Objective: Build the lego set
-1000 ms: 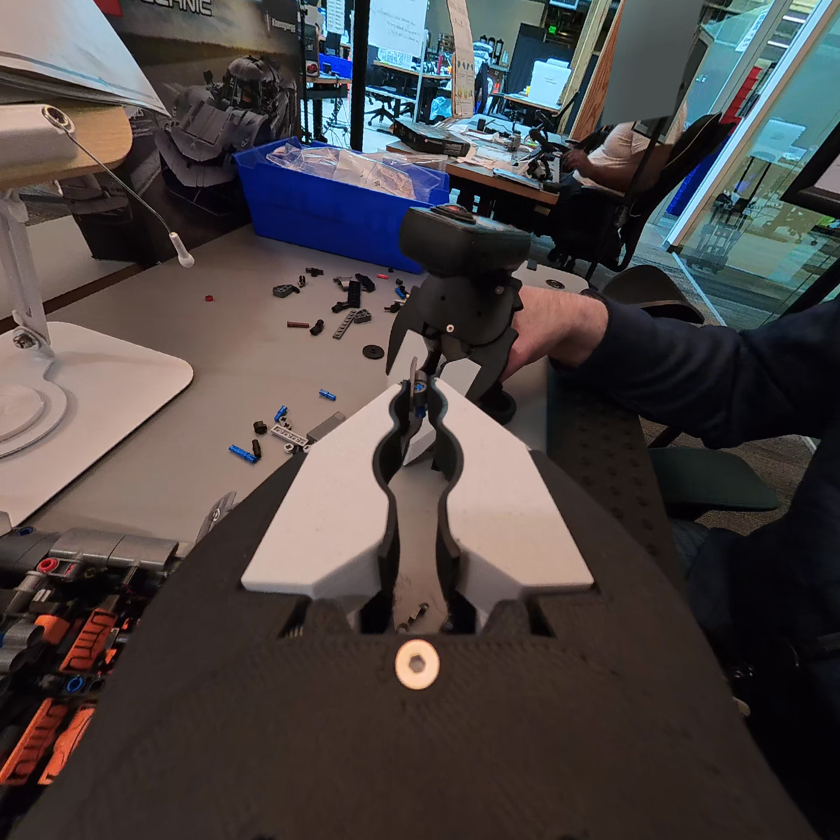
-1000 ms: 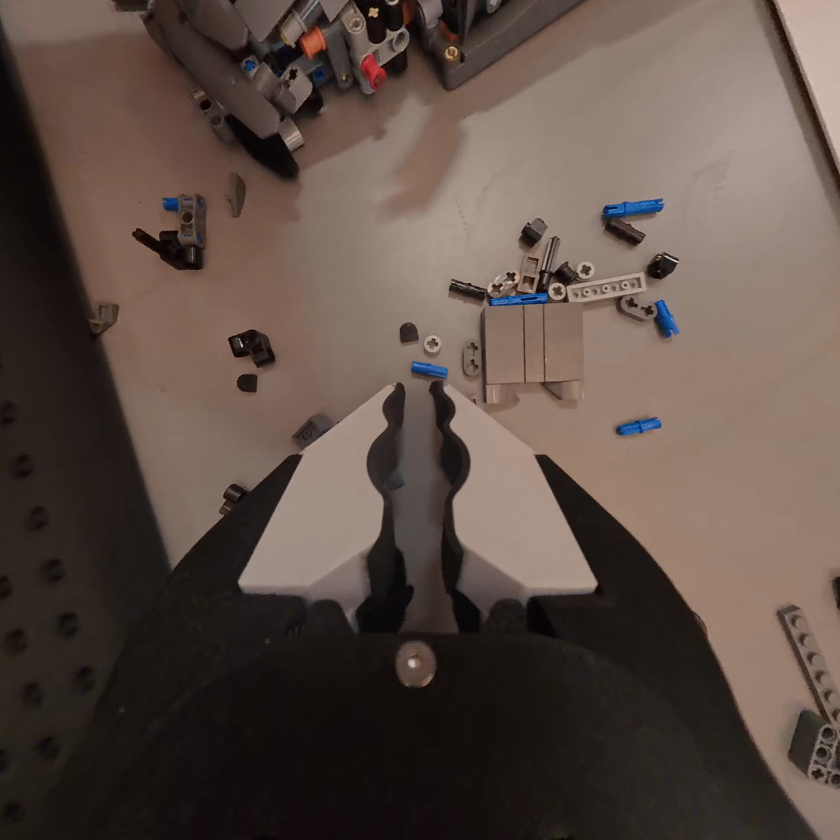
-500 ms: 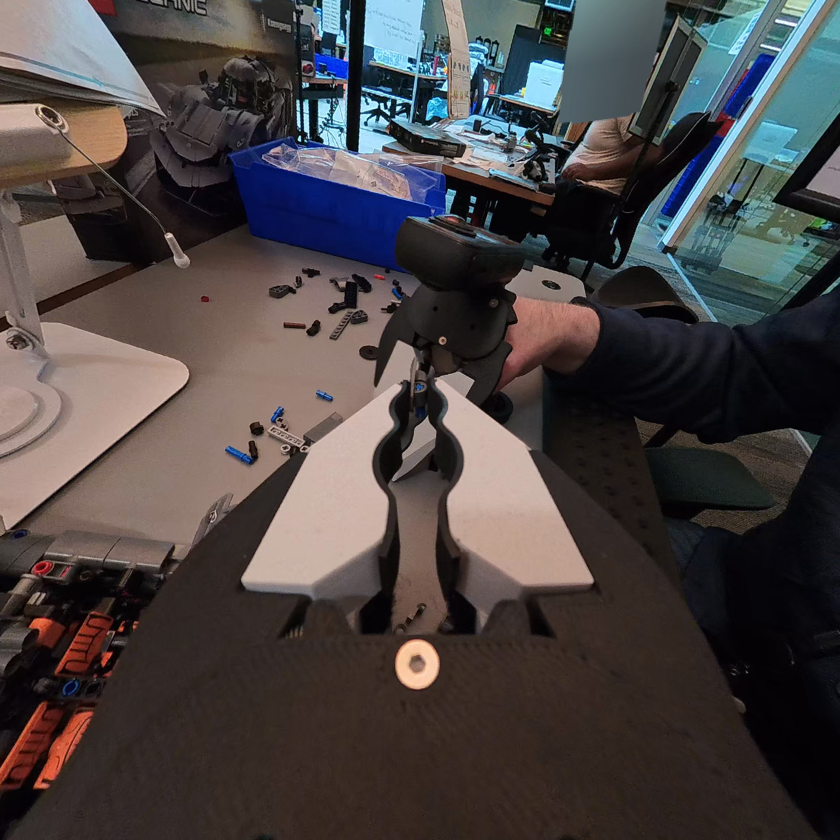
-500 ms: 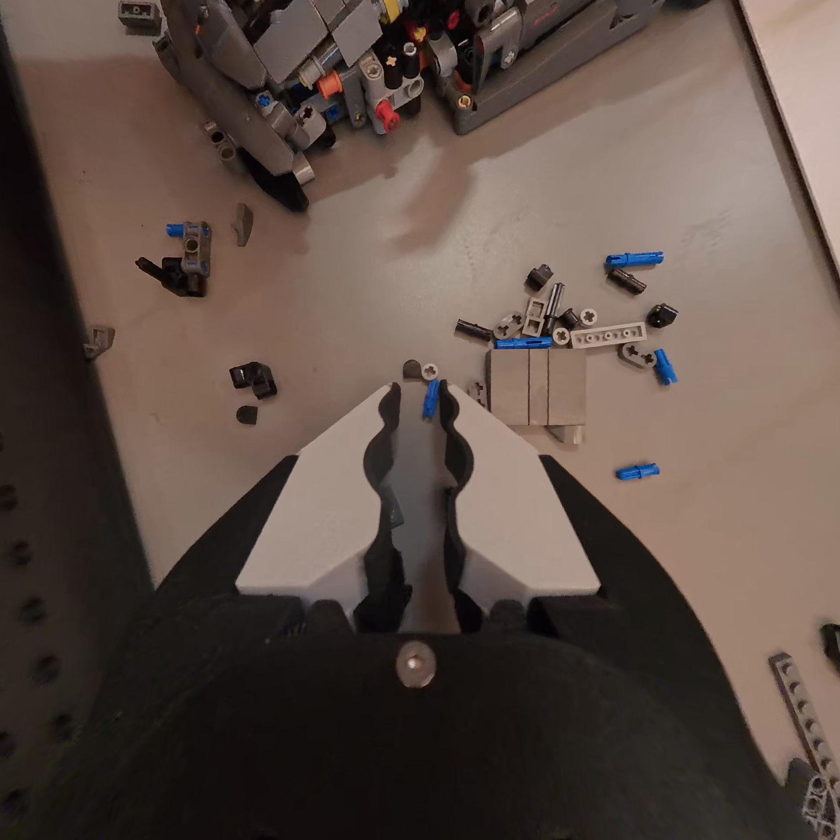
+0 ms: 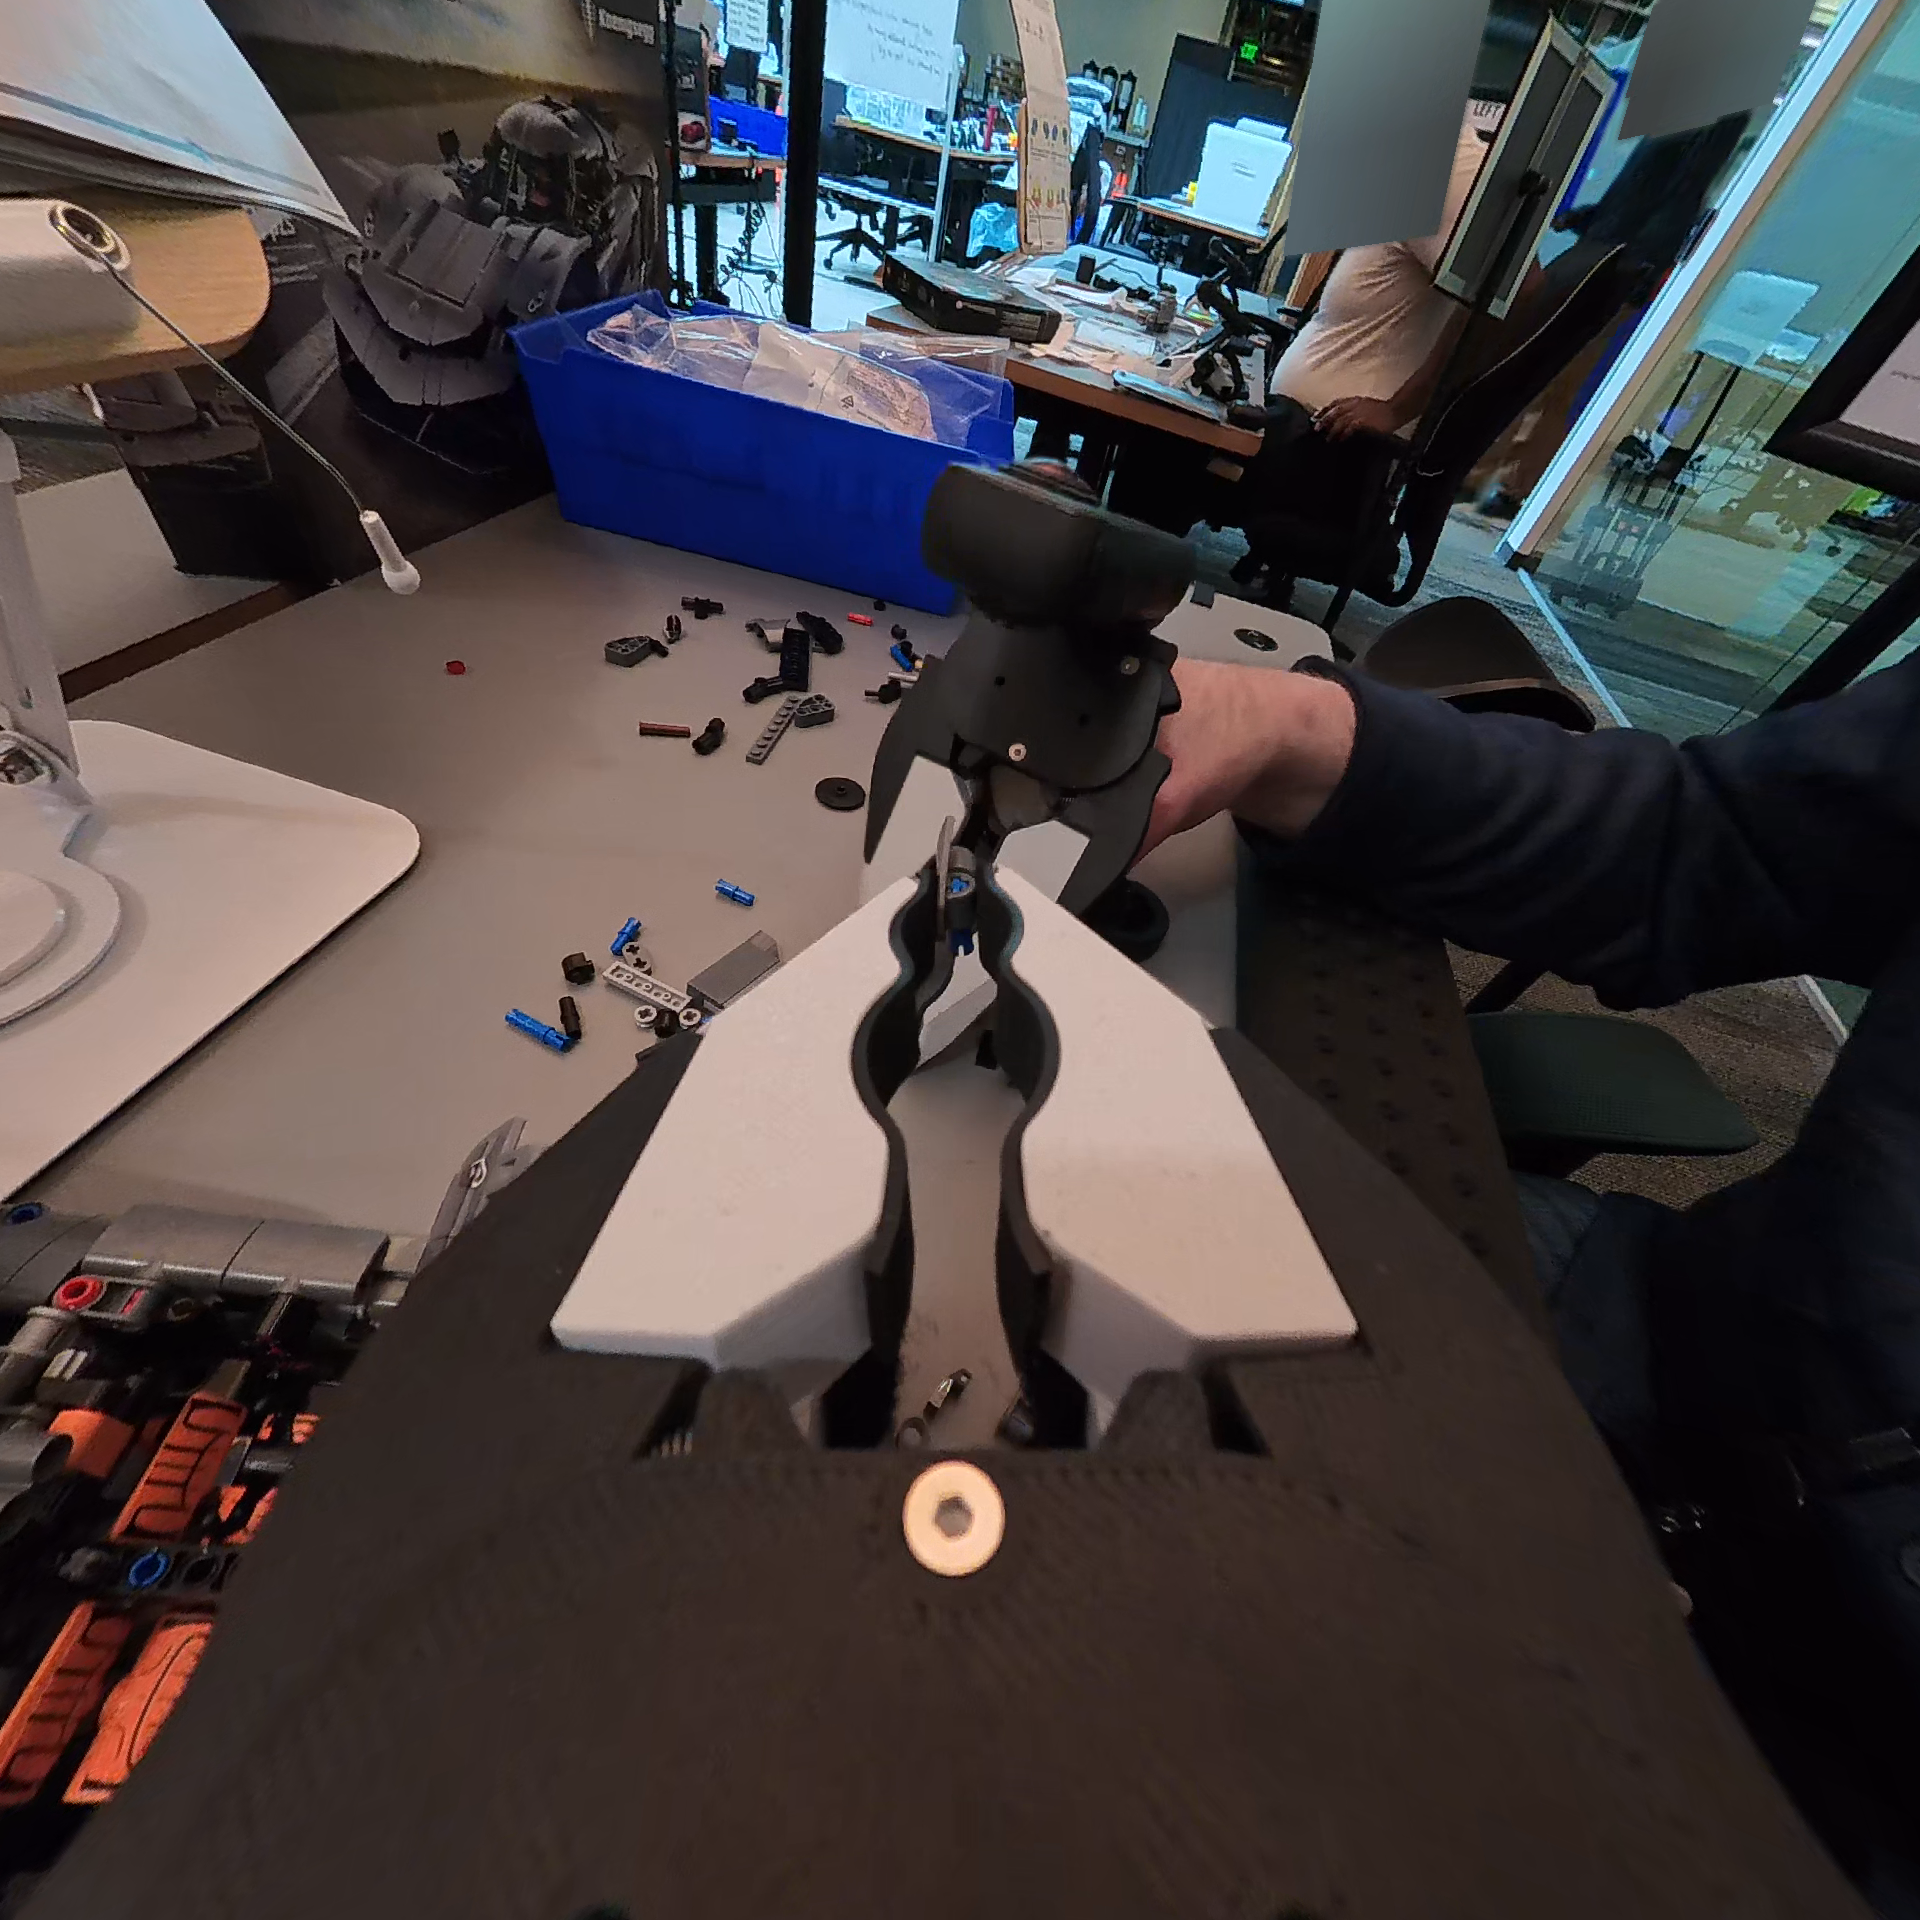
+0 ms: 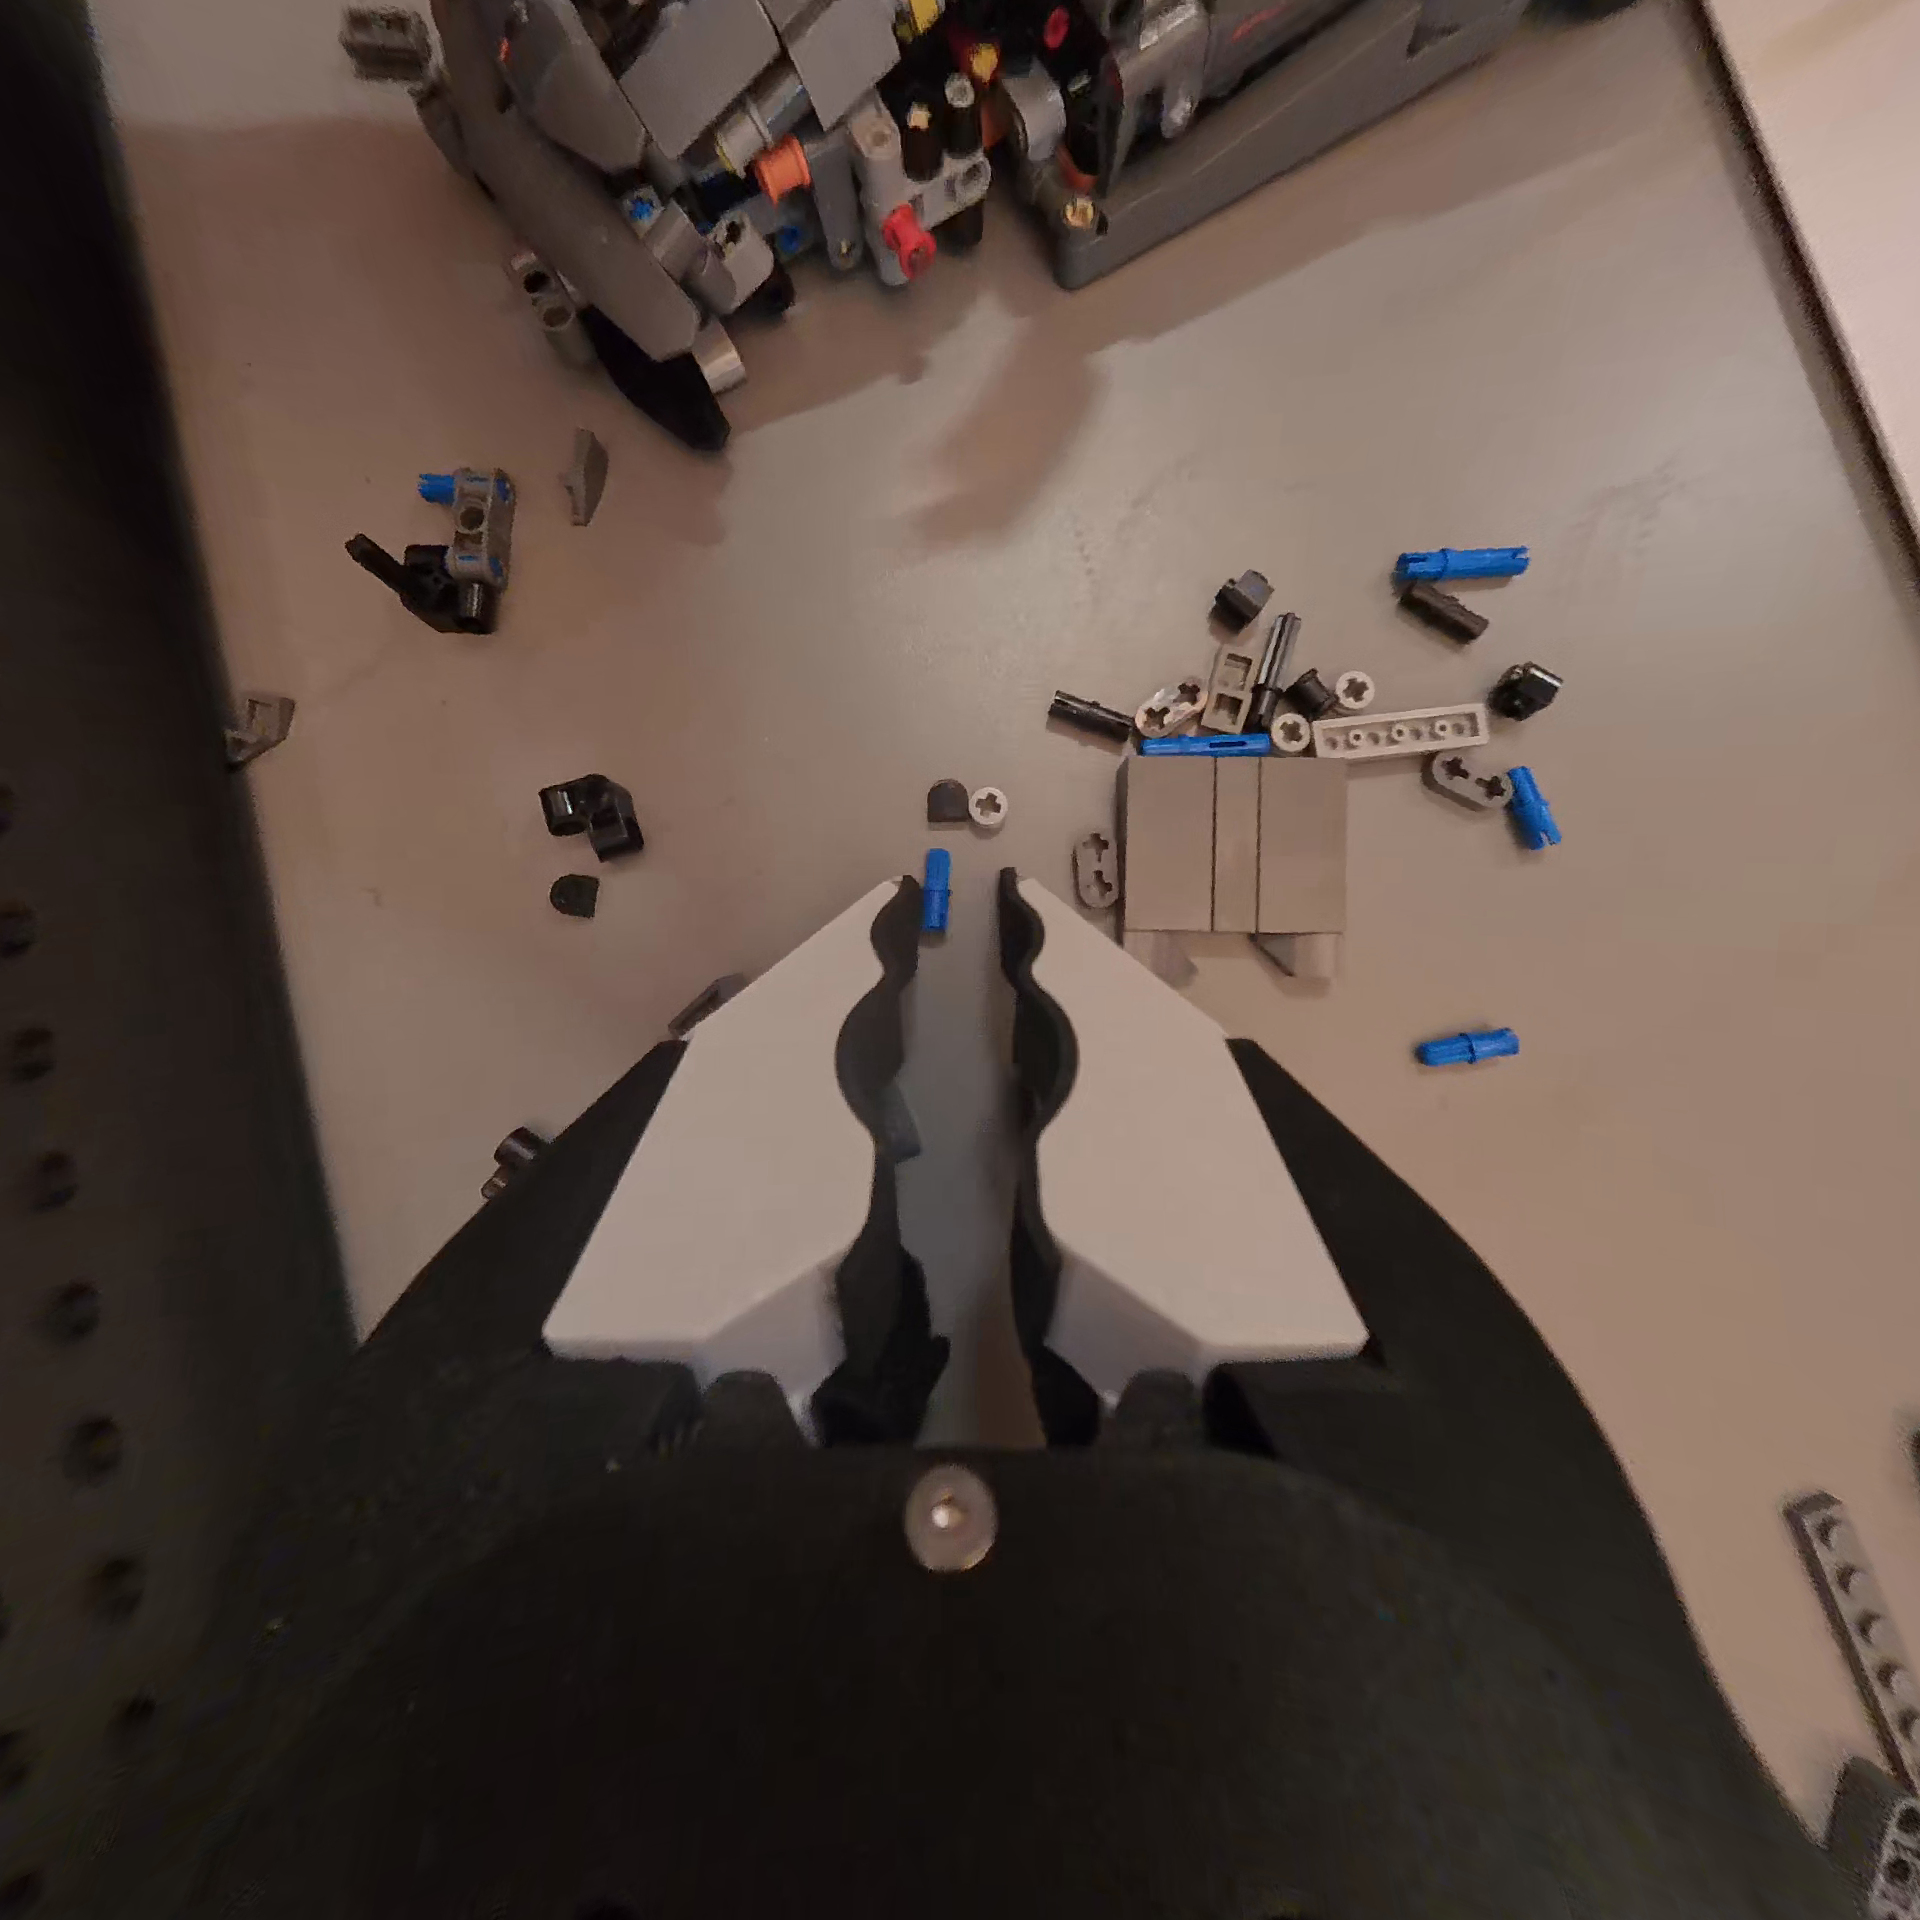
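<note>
Lowered over the grey table (image 6: 1351, 364), our right gripper (image 6: 951, 883) now straddles a short blue plastic pin (image 6: 936, 888), jaws spread; our left gripper (image 5: 954, 902) pinches a small grey-and-blue connector (image 5: 956, 883). Closing off-centre could flick the pin away.

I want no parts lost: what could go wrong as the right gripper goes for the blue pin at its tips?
1. The blue pin lies off-centre against one finger of the right gripper; closing may flick it away.
2. The grey bush just beyond could get knocked.
3. The left gripper pinches its small grey part only at the tips; it might slip.
</note>
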`<state>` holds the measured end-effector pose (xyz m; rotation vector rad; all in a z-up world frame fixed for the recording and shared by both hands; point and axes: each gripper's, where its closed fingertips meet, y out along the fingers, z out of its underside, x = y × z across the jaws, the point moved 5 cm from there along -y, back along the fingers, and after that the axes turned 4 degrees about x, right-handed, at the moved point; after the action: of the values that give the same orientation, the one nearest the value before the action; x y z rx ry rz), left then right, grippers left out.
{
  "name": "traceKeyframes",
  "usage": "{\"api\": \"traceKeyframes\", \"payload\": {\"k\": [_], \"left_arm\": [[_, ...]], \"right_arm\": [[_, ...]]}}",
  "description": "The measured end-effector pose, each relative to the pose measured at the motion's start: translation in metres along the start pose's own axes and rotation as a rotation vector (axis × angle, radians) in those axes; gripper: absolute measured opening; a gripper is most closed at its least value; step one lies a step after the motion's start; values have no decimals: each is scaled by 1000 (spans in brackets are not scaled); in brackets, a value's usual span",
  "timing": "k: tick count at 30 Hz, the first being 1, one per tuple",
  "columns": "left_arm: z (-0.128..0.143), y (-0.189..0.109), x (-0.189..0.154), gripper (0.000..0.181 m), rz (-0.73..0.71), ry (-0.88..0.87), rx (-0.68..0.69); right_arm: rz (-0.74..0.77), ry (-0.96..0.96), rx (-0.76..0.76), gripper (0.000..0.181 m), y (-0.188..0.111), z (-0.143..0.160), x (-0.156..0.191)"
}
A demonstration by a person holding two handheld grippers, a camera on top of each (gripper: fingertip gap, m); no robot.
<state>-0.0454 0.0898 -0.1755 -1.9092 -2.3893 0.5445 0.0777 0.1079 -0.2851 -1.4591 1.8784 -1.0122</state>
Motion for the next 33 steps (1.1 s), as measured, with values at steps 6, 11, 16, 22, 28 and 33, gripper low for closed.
{"api": "traceKeyframes", "payload": {"k": [6, 11, 16, 22, 28, 33], "left_arm": [[0, 0, 0, 4, 1, -4, 0], [1, 1, 0, 4, 5, -6, 4], [3, 2, 0, 4, 10, -11, 11], [4, 3, 1, 5, 16, -23, 9], [5, 4, 1, 4, 19, -24, 15], [6, 5, 2, 4, 23, -28, 18]], "right_arm": [[-1, 8, -10, 9, 0, 0, 1], [5, 17, -6, 9, -2, 3, -1], [-6, 10, -10, 2, -1, 2, -1], [-1, 9, -27, 2, -4, 0, -1], [-5, 9, -12, 3, 1, -1, -1], [2, 10, -4, 2, 1, -1, -1]]}}
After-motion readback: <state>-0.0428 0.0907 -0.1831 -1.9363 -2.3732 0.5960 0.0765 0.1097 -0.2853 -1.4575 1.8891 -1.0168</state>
